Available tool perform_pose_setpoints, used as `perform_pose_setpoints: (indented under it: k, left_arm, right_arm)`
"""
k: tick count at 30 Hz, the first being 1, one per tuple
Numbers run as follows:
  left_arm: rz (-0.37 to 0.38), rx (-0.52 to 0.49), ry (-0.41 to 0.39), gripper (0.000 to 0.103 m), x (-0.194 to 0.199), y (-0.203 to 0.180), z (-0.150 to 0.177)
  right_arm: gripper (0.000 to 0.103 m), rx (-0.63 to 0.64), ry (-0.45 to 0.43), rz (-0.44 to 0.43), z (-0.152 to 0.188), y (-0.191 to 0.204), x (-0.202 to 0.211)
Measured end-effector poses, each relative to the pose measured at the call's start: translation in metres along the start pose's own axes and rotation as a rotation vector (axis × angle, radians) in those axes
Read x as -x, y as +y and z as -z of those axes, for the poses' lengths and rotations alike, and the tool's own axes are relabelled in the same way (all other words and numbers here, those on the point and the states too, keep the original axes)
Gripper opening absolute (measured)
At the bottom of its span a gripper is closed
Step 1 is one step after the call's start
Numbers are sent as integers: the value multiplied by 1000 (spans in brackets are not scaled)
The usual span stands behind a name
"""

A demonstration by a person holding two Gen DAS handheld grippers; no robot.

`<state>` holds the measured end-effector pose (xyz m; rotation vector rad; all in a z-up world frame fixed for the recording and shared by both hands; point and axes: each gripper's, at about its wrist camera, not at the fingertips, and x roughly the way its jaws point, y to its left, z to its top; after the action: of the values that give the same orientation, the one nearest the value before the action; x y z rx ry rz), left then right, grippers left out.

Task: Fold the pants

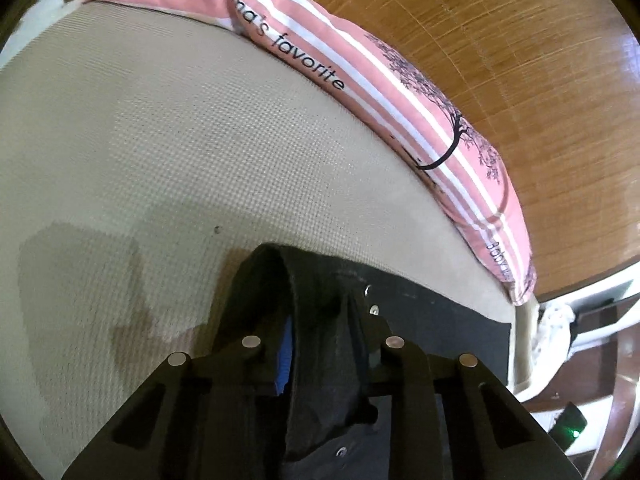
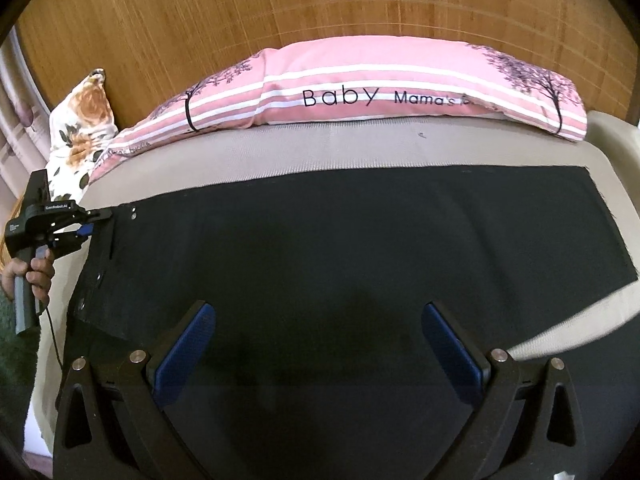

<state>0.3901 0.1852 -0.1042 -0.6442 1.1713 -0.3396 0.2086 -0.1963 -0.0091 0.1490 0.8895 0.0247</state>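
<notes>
Black pants [image 2: 360,232] lie spread flat across the beige bed [image 2: 280,152], waistband to the left with metal buttons along it. My left gripper [image 2: 98,220] pinches the far waistband corner; a hand grips its handle. In the left wrist view, the pants [image 1: 440,320] are bunched up between the fingers of the left gripper [image 1: 316,320], and only a strip of one blue pad [image 1: 285,356] shows. My right gripper [image 2: 316,312] hovers wide open over the middle of the pants, with nothing between its blue pads [image 2: 188,352].
A long pink striped pillow [image 2: 400,80] lies along the wooden headboard [image 2: 280,8], with a floral pillow [image 2: 84,120] at its left end. The bed's right edge [image 2: 612,140] sits just past the pant legs. In the left wrist view, white furniture [image 1: 592,320] stands beyond the bed.
</notes>
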Motion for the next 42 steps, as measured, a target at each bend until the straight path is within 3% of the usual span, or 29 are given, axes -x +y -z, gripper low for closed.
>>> perform_pose_setpoints:
  k: [6, 11, 13, 15, 19, 24, 26, 28, 34, 36, 42]
  left_arm:
    - [57, -46, 60, 26, -21, -7, -13]
    - [111, 15, 87, 26, -35, -2, -20]
    - [99, -7, 62, 23, -33, -7, -18]
    - [57, -57, 32, 10, -28, -13, -13]
    - [97, -66, -15, 9, -10, -18, -8]
    - [171, -148, -84, 9, 19, -43, 5]
    - [213, -178, -108, 9, 28, -49, 11]
    - [250, -207, -143, 9, 40, -52, 16]
    - [340, -235, -201, 9, 65, -55, 26]
    - [349, -239, -210, 9, 69, -57, 28]
    - [321, -249, -213, 9, 70, -64, 27]
  right_arm:
    - [102, 21, 0, -64, -21, -8, -13]
    - [102, 44, 16, -113, -39, -21, -26]
    - [102, 62, 30, -117, -44, -29, -33]
    - [103, 92, 49, -121, -49, -36, -39]
    - [103, 229, 100, -162, -67, -48, -54]
    - [102, 410, 175, -236, -100, -58, -78]
    - [98, 472, 213, -269, -115, -60, -92]
    - [90, 508, 239, -304, -128, -61, -101]
    - [89, 567, 311, -463, -158, -60, -127]
    - [87, 584, 365, -543, -160, -58, -137]
    - [73, 650, 455, -628, -150, -53, -151]
